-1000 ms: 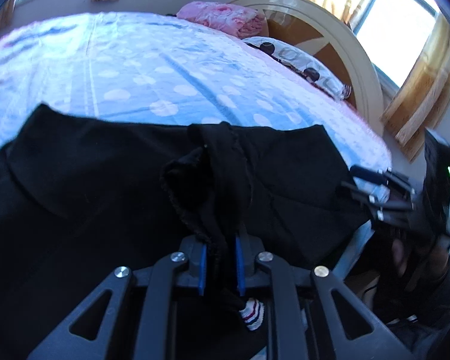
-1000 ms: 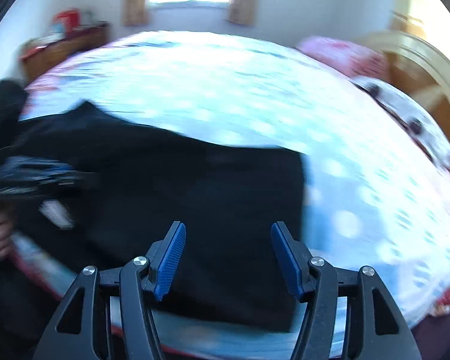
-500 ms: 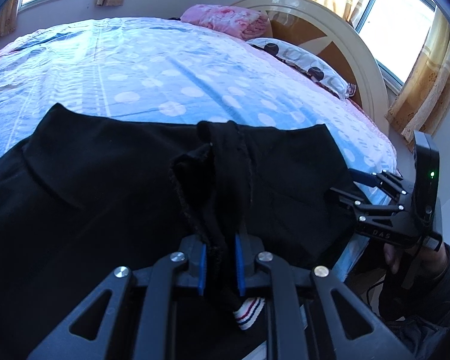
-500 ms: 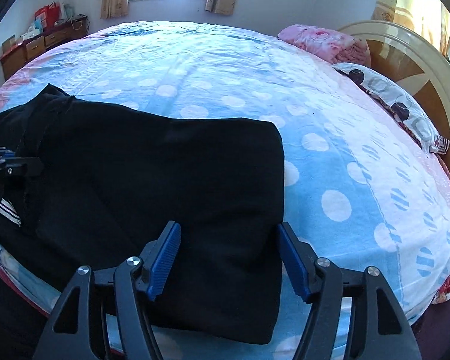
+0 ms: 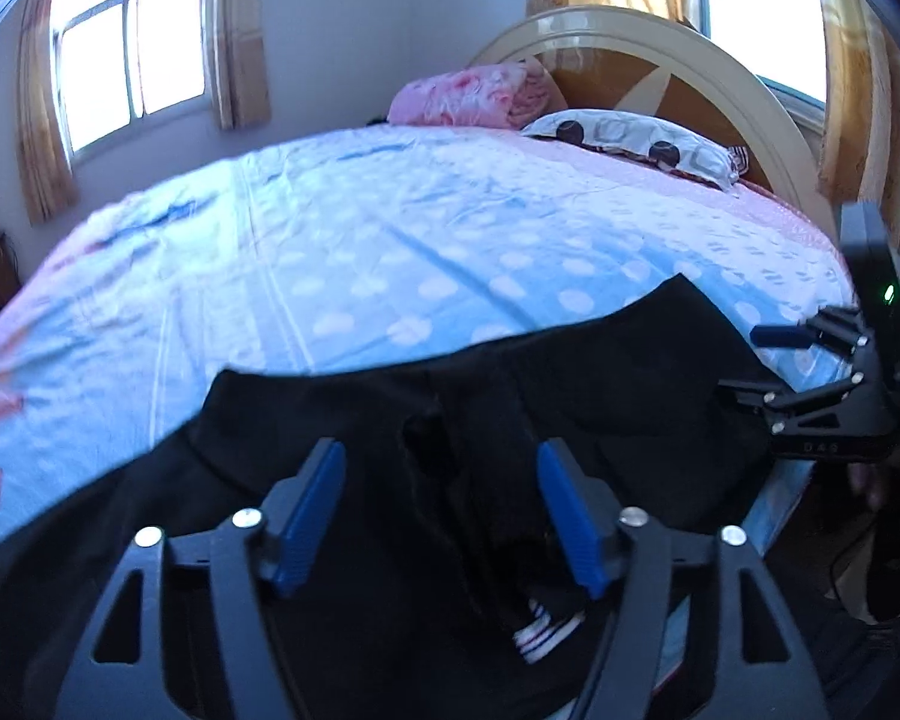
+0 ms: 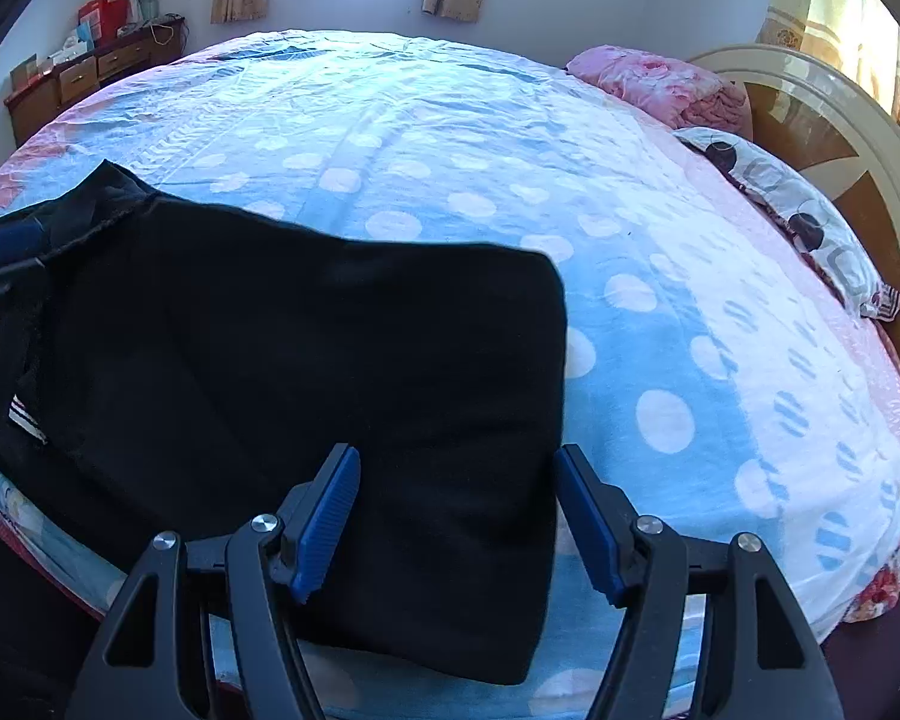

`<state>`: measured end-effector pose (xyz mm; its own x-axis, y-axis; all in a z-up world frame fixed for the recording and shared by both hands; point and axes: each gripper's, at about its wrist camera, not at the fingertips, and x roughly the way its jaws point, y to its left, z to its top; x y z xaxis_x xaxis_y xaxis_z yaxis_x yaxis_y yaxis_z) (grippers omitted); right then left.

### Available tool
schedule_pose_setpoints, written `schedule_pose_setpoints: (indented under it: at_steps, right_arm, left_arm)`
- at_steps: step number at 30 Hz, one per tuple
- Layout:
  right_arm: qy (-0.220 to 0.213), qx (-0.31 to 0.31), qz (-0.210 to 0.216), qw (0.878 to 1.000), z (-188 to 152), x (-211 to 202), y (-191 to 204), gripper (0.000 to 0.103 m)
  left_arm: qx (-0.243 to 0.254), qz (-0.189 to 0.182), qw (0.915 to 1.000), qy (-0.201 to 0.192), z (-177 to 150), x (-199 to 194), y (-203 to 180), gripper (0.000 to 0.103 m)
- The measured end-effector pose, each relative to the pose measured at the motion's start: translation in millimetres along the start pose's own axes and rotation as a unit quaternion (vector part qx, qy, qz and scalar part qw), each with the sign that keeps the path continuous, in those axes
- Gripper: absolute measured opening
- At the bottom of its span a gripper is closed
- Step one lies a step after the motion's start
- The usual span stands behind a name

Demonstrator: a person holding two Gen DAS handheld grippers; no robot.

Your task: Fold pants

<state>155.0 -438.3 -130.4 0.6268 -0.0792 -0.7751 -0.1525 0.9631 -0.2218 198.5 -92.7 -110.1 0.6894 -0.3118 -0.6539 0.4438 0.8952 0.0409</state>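
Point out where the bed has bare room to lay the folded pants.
Free: the dotted sheet beyond the black pants, toward the window, and right of them up to the pillow. Crowded: the near edge, under the pants and both tools.

Black pants (image 6: pixel 306 360) lie folded flat on the near edge of the bed; a bunched ridge with a striped white tag rises at one end.

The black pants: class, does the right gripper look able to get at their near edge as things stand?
Probably yes. The right gripper hangs open just above the black pants on the bed, with nothing between its fingers and the cloth.
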Motion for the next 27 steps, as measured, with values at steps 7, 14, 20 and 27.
schedule_pose_setpoints:
  at_steps: [7,14,20,27]
  right_arm:
    - [-0.052,0.043,0.043,0.997,26,-17,-20,0.068]
    - [-0.025,0.074,0.109,0.991,51,28,-33,0.068]
    - [-0.012,0.066,0.113,0.991,53,47,-33,0.068]
    - [-0.053,0.089,0.088,0.991,18,-12,-52,0.068]
  left_arm:
    - [0.010,0.040,0.9975,0.057,-10,37,-5,0.071]
    - [-0.013,0.039,0.9971,0.065,-25,40,0,0.079]
    - [-0.037,0.045,0.9980,0.025,-12,21,7,0.080]
    - [-0.034,-0.008,0.9994,-0.009,23,18,3,0.075]
